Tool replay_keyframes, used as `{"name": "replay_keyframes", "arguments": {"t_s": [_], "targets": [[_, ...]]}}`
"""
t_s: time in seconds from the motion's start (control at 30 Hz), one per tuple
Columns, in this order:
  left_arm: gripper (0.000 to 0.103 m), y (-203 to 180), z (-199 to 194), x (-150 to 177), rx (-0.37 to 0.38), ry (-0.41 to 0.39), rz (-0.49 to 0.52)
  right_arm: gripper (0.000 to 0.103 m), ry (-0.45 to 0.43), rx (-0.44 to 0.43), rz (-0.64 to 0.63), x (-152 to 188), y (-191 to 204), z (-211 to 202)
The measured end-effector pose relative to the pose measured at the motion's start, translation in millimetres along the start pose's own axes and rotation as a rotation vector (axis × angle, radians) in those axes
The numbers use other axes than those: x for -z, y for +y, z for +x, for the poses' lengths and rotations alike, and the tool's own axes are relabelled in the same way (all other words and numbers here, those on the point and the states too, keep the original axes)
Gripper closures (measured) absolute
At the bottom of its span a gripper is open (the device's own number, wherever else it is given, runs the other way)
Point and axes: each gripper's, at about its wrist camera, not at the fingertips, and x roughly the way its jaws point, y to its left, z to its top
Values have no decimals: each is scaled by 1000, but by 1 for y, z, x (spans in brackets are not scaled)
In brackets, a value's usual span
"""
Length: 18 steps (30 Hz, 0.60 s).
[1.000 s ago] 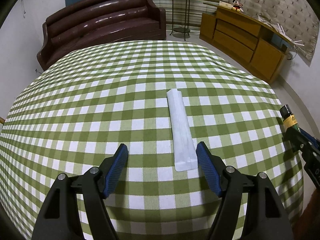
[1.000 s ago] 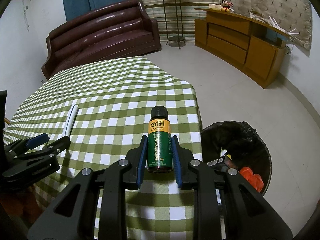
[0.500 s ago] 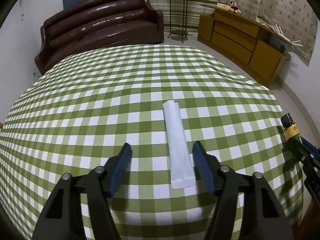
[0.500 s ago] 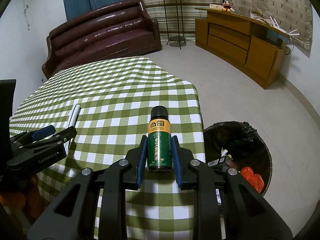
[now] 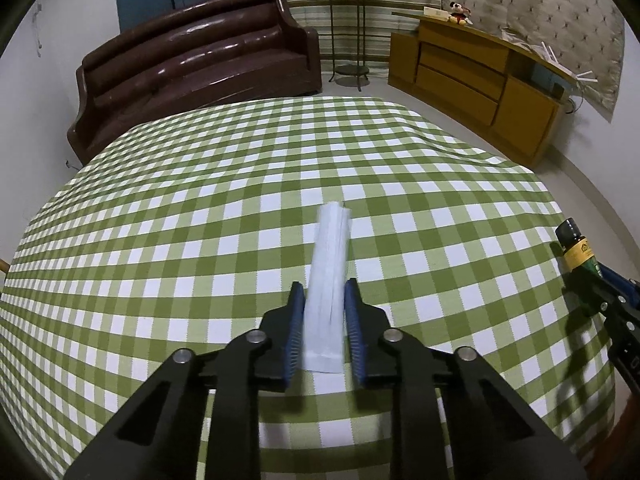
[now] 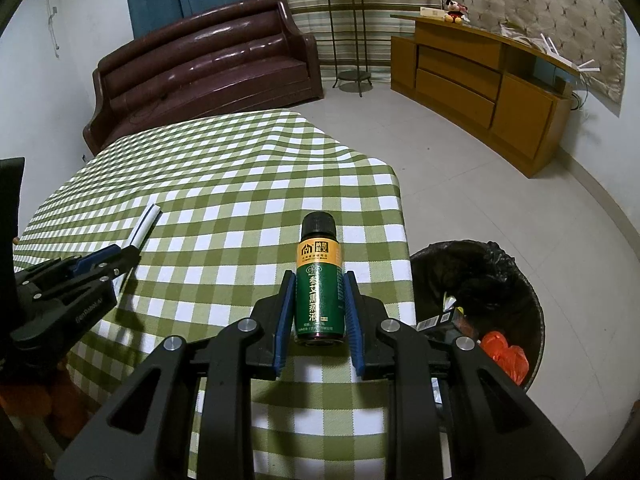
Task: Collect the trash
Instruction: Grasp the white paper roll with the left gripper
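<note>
The left gripper [image 5: 323,322] is closing on a long white paper wrapper [image 5: 329,280] that lies on the green checked cloth of the worktop [image 5: 200,220]. The wrapper's near end sits between the blue pads, which look to press its edges, though motion blur there makes the contact hard to confirm. Its far end points away across the cloth.

The right gripper [image 6: 318,308] is clamped on a small green bottle [image 6: 319,284] with an orange label band and a black cap, held near the worktop's right edge. Just beyond that edge, on the floor, stands a bin lined with a black bag [image 6: 480,276]; packaging and something orange lie inside. A brown sofa [image 5: 192,76] stands behind the worktop.
</note>
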Motion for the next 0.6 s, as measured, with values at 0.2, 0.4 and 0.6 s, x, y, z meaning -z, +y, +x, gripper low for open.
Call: {"name": "replay_keyframes", "arguments": {"t_s": [0.2, 0.4, 0.6], "targets": [[83, 7, -1, 2, 25, -2, -5, 80, 1, 2, -4, 2, 3, -1], [85, 11, -2, 5, 53, -2, -20, 80, 2, 4, -6, 2, 3, -2], [86, 14, -6, 14, 53, -6, -24, 80, 2, 6, -7, 2, 4, -3]]}}
